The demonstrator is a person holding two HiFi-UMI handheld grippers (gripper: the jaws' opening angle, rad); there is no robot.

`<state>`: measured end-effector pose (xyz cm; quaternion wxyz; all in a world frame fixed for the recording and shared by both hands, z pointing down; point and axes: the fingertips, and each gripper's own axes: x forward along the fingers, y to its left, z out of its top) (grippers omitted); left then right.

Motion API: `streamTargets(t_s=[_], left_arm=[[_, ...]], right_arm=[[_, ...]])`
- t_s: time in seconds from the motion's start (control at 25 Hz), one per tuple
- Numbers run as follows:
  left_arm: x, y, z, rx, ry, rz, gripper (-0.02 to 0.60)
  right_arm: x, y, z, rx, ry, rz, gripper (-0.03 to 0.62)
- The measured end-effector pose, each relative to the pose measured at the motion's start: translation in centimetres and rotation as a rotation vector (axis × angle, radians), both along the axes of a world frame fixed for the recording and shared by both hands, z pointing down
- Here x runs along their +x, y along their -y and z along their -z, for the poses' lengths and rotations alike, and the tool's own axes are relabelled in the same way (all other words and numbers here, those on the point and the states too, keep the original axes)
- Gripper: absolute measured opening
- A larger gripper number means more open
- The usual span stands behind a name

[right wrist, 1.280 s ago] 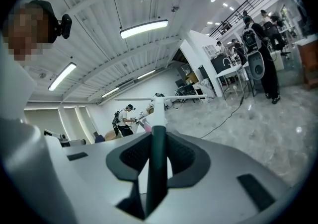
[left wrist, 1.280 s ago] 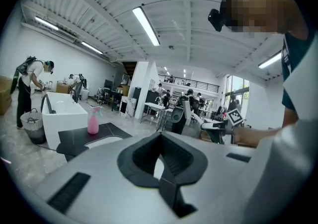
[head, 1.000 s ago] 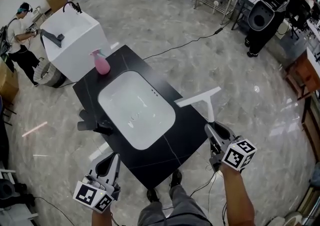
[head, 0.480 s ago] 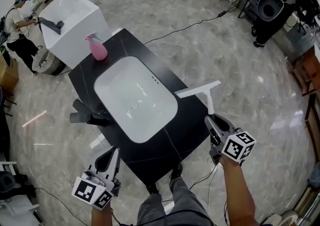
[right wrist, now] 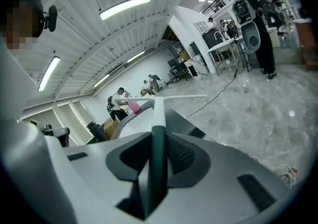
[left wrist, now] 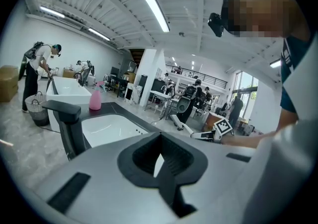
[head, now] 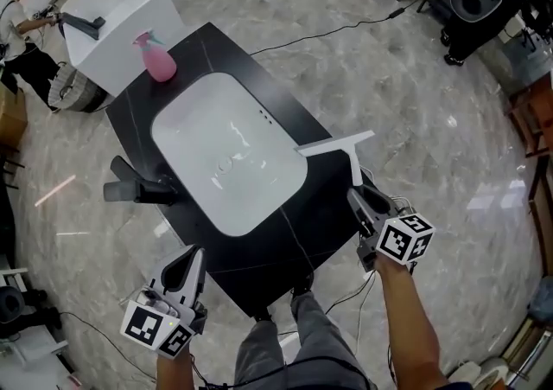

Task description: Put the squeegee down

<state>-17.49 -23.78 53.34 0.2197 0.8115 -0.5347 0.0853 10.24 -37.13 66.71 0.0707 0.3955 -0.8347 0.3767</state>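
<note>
A white T-shaped squeegee (head: pixel 335 145) hangs over the right side of the black countertop (head: pixel 320 215), its blade just right of the white basin (head: pixel 226 163). My right gripper (head: pixel 365 203) is shut on its dark handle at the counter's right edge. In the right gripper view the handle (right wrist: pixel 158 118) runs straight out between the jaws to the blade (right wrist: pixel 171 98). I cannot tell whether the blade touches the counter. My left gripper (head: pixel 187 274) hovers off the counter's near-left corner, shut on nothing; in its own view the left gripper (left wrist: pixel 161 161) points toward the basin (left wrist: pixel 112 128).
A black faucet (head: pixel 134 189) stands at the basin's left and a pink bottle (head: pixel 155 58) at the counter's far corner. A second white sink unit (head: pixel 117 21) and a person (head: pixel 17 25) are beyond it. Cables cross the marble floor. My legs (head: pixel 289 349) are by the counter's near corner.
The head view has shifted, so the counter sits higher and more to the left. The right gripper still holds the squeegee, a little farther in over the counter. The left gripper has hardly moved.
</note>
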Motion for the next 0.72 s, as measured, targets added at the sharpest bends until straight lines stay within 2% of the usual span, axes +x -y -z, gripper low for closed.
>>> streamTargets(t_s=[0.4, 0.72], left_arm=[[-0.4, 0.0, -2.4, -0.027, -0.018, 0.022, 0.005], [-0.5, 0.2, -2.9, -0.037, -0.025, 0.035, 0.005]], right_arm=[[-0.7, 0.2, -4.1, -0.058, -0.042, 0.014, 0.094], [-1.0, 0.7, -4.7, -0.084, -0.094, 0.022, 0.095]])
